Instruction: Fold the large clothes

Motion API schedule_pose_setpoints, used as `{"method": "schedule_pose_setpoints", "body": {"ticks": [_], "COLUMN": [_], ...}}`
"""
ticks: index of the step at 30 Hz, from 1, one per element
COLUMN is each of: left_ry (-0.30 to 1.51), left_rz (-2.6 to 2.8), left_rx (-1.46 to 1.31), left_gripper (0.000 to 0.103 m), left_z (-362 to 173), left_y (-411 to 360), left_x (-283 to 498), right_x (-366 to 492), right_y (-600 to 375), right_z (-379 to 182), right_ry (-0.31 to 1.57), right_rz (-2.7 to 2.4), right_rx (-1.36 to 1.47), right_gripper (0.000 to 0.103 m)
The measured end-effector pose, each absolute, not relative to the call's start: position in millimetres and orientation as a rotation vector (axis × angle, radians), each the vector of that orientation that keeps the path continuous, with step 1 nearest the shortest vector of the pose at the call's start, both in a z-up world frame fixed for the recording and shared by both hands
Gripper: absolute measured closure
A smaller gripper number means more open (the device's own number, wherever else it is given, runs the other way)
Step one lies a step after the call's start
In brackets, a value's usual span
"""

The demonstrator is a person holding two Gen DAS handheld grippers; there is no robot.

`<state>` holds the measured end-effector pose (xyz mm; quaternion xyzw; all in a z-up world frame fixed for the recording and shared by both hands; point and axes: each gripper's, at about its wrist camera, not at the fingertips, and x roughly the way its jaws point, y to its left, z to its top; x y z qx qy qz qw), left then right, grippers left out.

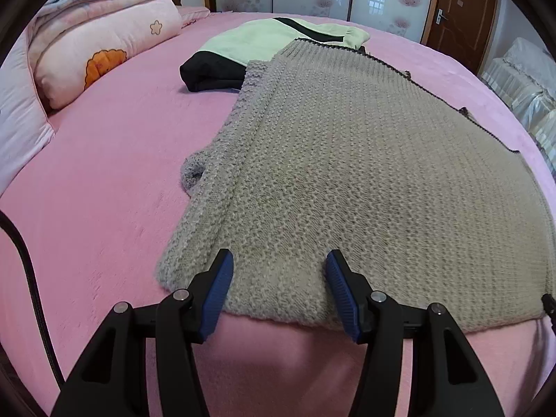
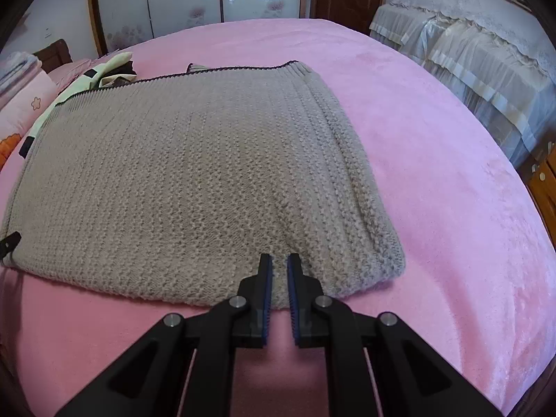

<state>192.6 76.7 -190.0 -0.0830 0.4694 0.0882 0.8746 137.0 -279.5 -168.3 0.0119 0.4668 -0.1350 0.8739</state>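
A grey knit sweater (image 1: 347, 173) lies folded into a flat rectangle on the pink bed (image 1: 104, 191), with a sleeve end poking out at its left side. My left gripper (image 1: 279, 255) hovers at the sweater's near left edge, its blue pads (image 1: 222, 278) wide apart and fabric lying flat between them, so it is open. In the right wrist view the same sweater (image 2: 173, 180) fills the middle. My right gripper (image 2: 279, 259) sits at its near right edge, jaws almost together, pinching knit that puckers toward the tips.
A folded green and black garment (image 1: 264, 45) lies just beyond the sweater. Rolled pink quilts (image 1: 104, 41) are stacked at the far left. A black cable (image 1: 31, 278) runs along the left. Cloth-covered furniture (image 2: 469, 52) stands past the bed's right edge (image 2: 434, 191).
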Motion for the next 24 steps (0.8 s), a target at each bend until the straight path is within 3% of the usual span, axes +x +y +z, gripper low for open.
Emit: {"method": "schedule_pose_setpoints", "body": {"ticks": [2, 6, 8, 16, 24], "left_ry": [0.985, 0.976, 0.968, 0.935, 0.977], "left_rz": [0.173, 0.119, 0.096, 0.031, -0.016], "left_rx": [-0.198, -0.269, -0.285, -0.415, -0.55], "left_gripper": [0.049, 0.048, 0.046, 0.04, 0.04], "left_z": [-184, -162, -154, -123, -143], "left_y": [79, 82, 83, 109, 138], "left_x": [189, 172, 164, 119, 87], "right_x": [136, 128, 123, 105, 96], "right_y": [-280, -275, -269, -234, -187], "right_z": [-162, -148, -136, -96, -86], "right_ry": [0.975, 0.958, 0.936, 0.854, 0.858], "right_rz": [-0.279, -0.264, -0.248, -0.19, -0.111], "right_rx": [0.057, 0.119, 0.147, 0.196, 0.179], "right_gripper": [0.093, 0.073, 0.069, 0.06, 0.06]}}
